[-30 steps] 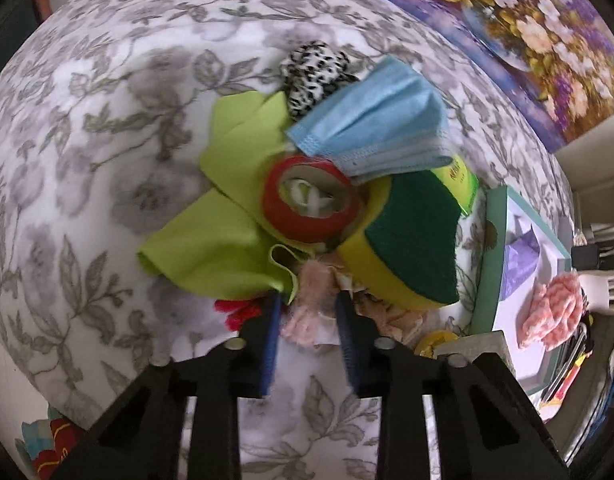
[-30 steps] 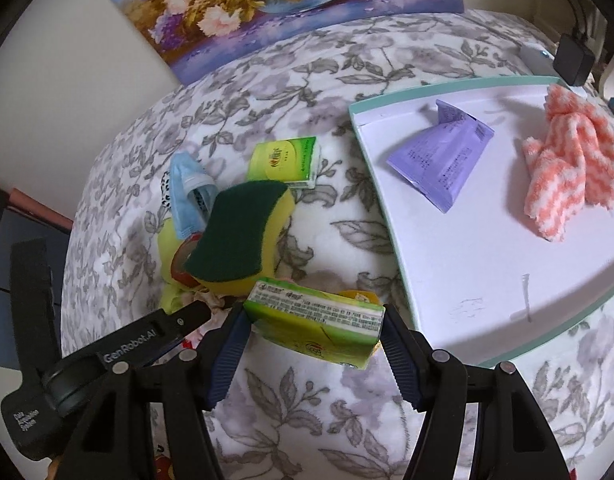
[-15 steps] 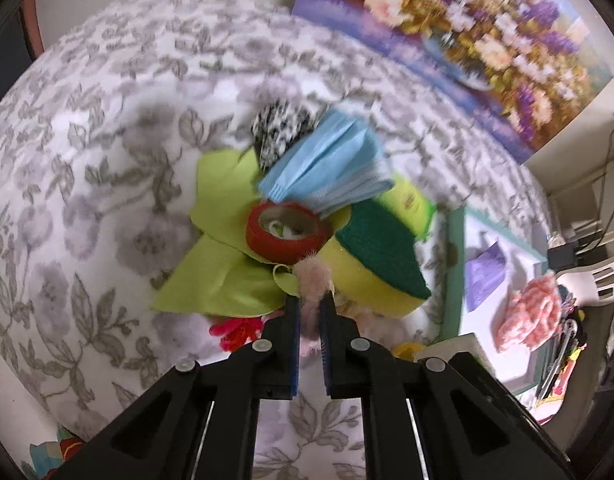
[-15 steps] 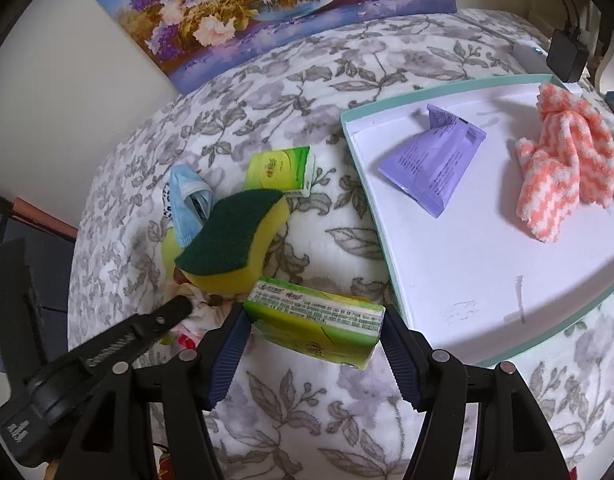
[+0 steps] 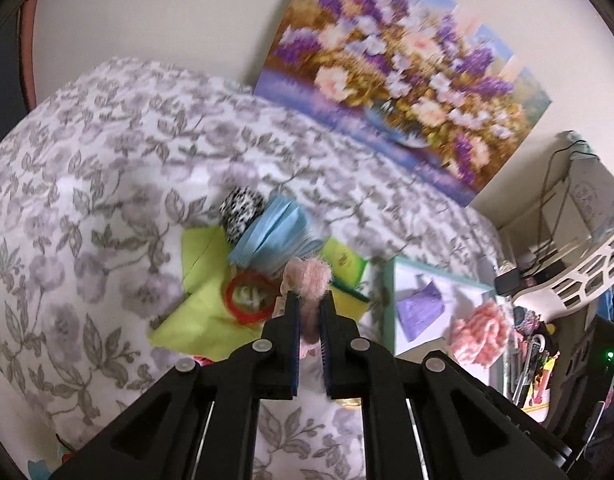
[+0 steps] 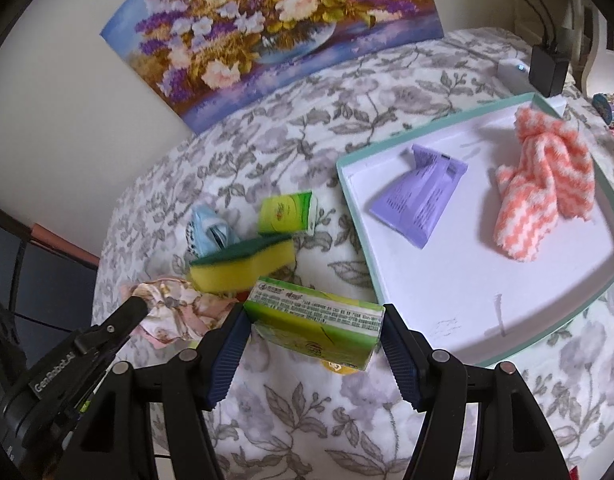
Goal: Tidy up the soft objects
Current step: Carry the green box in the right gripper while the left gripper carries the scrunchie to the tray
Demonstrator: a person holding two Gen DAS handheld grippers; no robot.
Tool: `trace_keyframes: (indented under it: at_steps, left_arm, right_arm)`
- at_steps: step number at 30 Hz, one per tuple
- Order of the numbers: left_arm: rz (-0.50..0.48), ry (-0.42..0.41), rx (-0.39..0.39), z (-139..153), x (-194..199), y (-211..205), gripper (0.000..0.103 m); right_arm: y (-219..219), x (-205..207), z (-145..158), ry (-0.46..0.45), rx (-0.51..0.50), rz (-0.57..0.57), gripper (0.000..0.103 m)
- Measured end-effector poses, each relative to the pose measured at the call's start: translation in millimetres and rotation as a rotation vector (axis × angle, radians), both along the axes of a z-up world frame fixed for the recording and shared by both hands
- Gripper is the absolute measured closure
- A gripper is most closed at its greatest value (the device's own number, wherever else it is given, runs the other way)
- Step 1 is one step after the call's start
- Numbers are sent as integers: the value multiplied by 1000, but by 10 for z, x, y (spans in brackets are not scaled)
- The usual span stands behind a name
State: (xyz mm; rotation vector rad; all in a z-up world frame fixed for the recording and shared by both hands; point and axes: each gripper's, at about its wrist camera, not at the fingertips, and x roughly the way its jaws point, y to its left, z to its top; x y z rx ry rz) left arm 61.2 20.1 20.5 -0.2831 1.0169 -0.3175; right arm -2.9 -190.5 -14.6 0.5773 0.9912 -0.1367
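The left tool [image 5: 307, 300] is pinched nearly shut on a fuzzy pink tuft [image 5: 309, 276], its fluffy top poking out above the ribbed blue pads [image 5: 293, 332] at the centre of the left wrist view. Below and left of it a loose pile lies on the grey leaf-print bed cover [image 5: 87, 208]: a pleated pale-blue face mask [image 5: 275, 236], a black-and-white speckled ball [image 5: 241, 210], a flat lime-green felt cloth [image 5: 199, 304] and a red ring of tape [image 5: 249, 296].

The right tool [image 6: 313, 322] grips a green and yellow tissue pack [image 6: 315, 320] by its two short ends, at the lower centre of the right wrist view; its glossy wrapper carries small print too fine to read. Just above it lies a yellow sponge [image 6: 243, 268] with a dark green scouring face, and above that a second, smaller green tissue pack [image 6: 287, 212]. A crumpled floral fabric [image 6: 175, 308] lies at the left, beside the black arm of the left tool, which is lettered "GenRobot.AI".

At the right, a shallow white tray with a teal rim [image 6: 459, 116] holds a lilac foil pouch [image 6: 419, 196] and a plush coral-and-white zigzag cloth [image 6: 543, 184]. A flower painting [image 6: 267, 24] leans against the wall.
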Motion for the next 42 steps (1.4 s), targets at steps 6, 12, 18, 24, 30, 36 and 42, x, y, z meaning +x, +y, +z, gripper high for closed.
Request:
trace_keyframes:
  at_steps: [6,12,18,24,30,36,42]
  left_arm:
    - [-16,-82,-30,231,-116,-52,94]
    - [-63,-143,-41,383,-229,-235,94]
    - [-163,-156,-32,400,-332,-640,94]
    - [-290,-132,-15,275,-423,-1194,94]
    - [-397,-82,0,76,-510,-1639,94]
    - [-451,-53,33,-201,-549,-1959,94]
    - [-475,26,119,-582,-520,-2133,94]
  right_arm:
    - [-61,-66,146,-45,-11,-14,35]
    - [-209,-124,227,-68,-19,-54,35]
    - [-514,-170,143,-44,-18,-132,35]
    - [-1010,-262,-35,26,-46,-275,35]
    - [-1493,-443,-182,82,-43,-410,35]
    - [-1942,-630,-359,148,-102,-519,35]
    - [-2107,-646,-496,150,-91,-531,35]
